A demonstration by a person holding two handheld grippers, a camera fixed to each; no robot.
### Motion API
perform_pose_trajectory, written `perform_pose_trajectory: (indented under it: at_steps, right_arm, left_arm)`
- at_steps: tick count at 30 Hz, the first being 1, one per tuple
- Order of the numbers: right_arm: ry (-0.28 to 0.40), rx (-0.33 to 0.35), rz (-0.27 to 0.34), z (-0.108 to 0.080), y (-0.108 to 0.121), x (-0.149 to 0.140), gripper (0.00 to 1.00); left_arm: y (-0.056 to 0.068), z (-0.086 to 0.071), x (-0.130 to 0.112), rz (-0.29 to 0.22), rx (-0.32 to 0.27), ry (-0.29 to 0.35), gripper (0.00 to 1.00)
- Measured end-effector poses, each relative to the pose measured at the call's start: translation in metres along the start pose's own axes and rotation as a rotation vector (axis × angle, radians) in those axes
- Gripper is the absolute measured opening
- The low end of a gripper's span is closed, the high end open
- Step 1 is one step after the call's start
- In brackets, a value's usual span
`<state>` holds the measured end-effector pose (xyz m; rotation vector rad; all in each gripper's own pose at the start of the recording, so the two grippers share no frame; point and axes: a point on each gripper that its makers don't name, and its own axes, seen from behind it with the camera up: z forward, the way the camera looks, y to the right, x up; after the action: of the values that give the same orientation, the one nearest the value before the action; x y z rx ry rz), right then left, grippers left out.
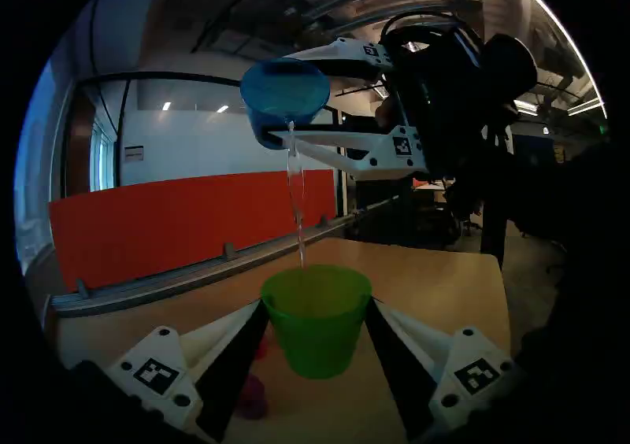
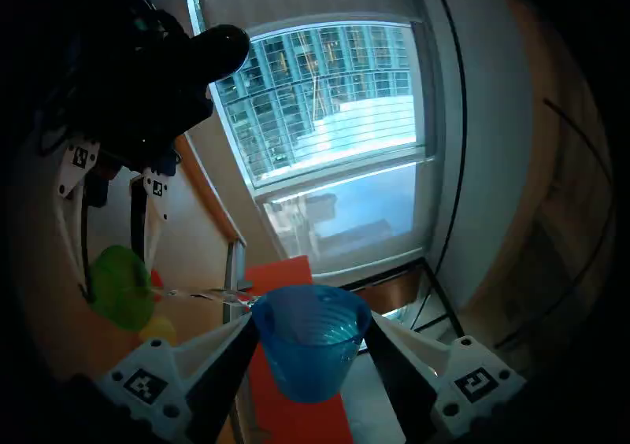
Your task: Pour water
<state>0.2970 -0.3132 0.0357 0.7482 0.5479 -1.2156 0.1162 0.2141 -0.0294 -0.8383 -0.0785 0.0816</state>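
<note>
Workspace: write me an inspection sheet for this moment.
Surface: wooden table.
Job's things: blue cup tipped, water stream falling into the green cup below.
Clutter: small pink items on the table beside the green cup.
Grippers: left gripper shut on green cup; right gripper shut on blue cup.
Cables: black cable looped above the right gripper.
Surroundings: orange partition, large window.

Count recorded: one blue cup [image 1: 283, 91], one green cup [image 1: 316, 322], two in total; one left gripper [image 1: 315, 308], one right gripper [image 2: 311, 320]; one water stream [image 1: 297, 200]; one tabletop [image 1: 441, 279].
</note>
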Motion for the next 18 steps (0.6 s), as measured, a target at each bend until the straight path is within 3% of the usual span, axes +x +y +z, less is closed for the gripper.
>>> perform_pose_trajectory:
  at_steps: [18]
  right_arm:
    - [0.002, 0.001, -0.085, 0.0029, 0.0036, 0.0035, 0.91]
  left_arm:
    - [0.0018, 0.0007, 0.0019, 0.003, -0.007, 0.000, 0.85]
